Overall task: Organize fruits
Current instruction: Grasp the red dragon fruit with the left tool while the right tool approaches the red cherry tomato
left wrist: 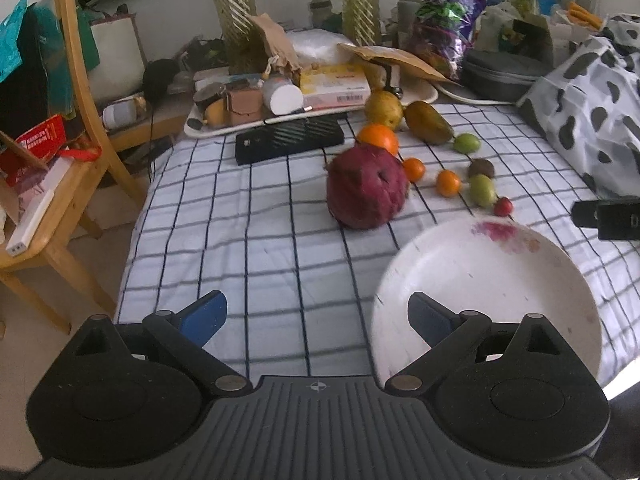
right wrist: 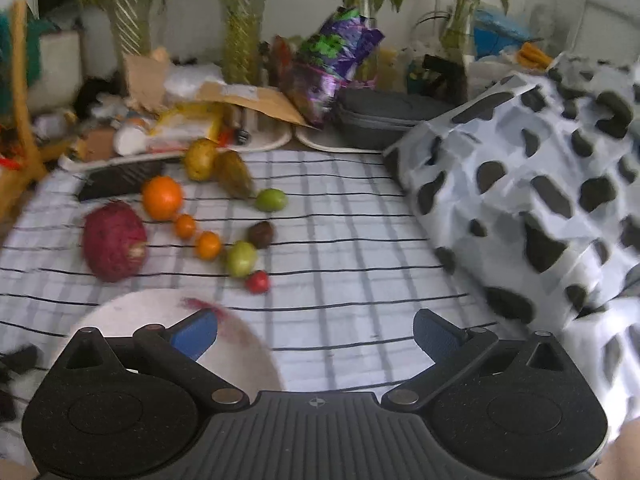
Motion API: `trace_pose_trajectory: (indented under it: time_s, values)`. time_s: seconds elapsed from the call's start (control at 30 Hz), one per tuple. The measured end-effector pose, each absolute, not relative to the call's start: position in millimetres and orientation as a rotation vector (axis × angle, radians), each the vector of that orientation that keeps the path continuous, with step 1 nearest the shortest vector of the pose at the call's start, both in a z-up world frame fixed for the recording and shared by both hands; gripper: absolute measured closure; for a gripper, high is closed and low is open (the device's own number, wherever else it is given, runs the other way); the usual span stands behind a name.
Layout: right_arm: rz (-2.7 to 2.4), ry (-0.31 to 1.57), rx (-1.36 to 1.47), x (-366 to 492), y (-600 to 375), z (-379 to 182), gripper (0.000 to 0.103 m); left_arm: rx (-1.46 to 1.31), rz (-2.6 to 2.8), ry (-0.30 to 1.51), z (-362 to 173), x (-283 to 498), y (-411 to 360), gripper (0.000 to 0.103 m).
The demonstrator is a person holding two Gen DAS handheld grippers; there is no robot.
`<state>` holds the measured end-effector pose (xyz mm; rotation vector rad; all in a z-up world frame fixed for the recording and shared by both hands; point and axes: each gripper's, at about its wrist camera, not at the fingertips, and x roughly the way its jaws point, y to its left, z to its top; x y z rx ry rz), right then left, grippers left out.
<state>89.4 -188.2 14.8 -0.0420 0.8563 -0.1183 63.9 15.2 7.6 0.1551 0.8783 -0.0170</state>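
Fruits lie on a checked cloth: a red dragon fruit, a big orange, two small oranges, a yellow pear, a mango, green fruits, a brown kiwi and a small red fruit. A white stained plate sits near me. My left gripper is open and empty, left of the plate. My right gripper is open and empty over the cloth.
A black box and cluttered trays lie behind the fruit. A spotted cloth heap is on the right. A wooden chair stands left of the table. Plants and bags line the back.
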Motion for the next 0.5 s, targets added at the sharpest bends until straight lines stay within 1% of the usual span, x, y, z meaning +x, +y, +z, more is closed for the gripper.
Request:
trace_pose_trajectory:
  time_s: [0.07,0.23,0.4,0.5]
  values:
    - [-0.134,0.853,-0.069,94.8,-185.9,14.3,0.0,0.159,-0.015,0.875,7.8,71.3,16.2,0.004]
    - [-0.1,0.864,-0.034,107.8,-187.4,14.5,0.0,0.16,-0.011,0.878,6.7,90.2,19.7,0.004]
    - [-0.119,0.83,-0.119,117.4,-177.1,13.9,0.0,0.148,-0.01,0.877,7.9,105.7,24.3,0.004]
    - [-0.128,0.866,-0.139,127.5,-176.1,9.2,0.0,0.153,-0.007,0.874,7.7,114.2,25.5,0.004]
